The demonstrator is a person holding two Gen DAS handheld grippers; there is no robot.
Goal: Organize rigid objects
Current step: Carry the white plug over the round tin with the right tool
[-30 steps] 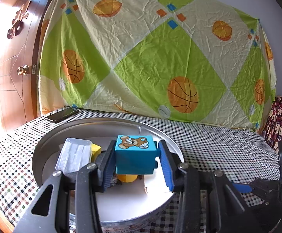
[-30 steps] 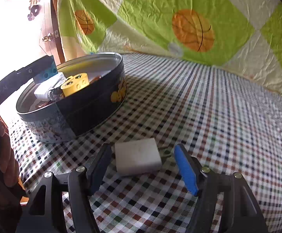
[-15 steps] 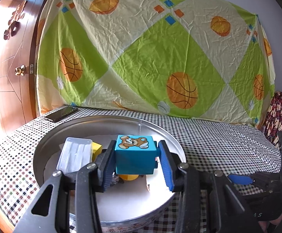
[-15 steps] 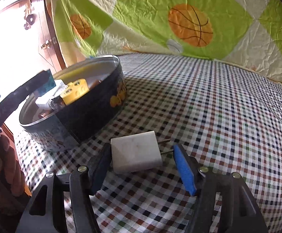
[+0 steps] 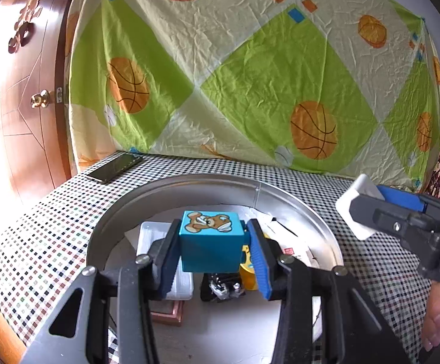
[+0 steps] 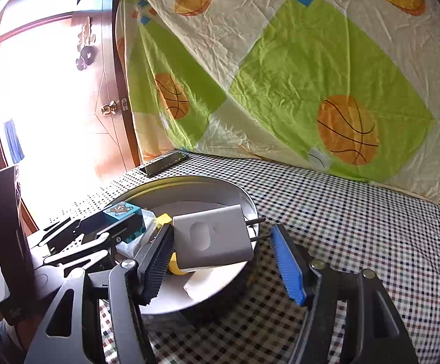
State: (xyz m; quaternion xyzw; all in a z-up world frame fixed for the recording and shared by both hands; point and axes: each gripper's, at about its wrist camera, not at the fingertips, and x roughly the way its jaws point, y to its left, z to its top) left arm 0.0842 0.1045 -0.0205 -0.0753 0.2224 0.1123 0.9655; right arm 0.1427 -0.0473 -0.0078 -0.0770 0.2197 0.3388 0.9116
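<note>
Checked table [image 5: 53,212], basketball sheet [image 5: 250,91] behind. Left gripper [image 5: 214,251] clamped on blue cube [image 5: 209,242], low centre of frame, above tin [image 5: 311,212]. Right gripper [image 6: 223,251] holding white charger [image 6: 212,236], prongs toward the blue pad, lifted at tin's right rim. Best: clear rim, lower onto bare floor at tin's lower right, away from cube. Open table right; phone [image 5: 114,166] upper left.

Basketball-print sheet [image 5: 250,75] bkgd, wood door [image 5: 23,106] w/ glare, checkered tablecloth [image 6: 356,212]
</note>
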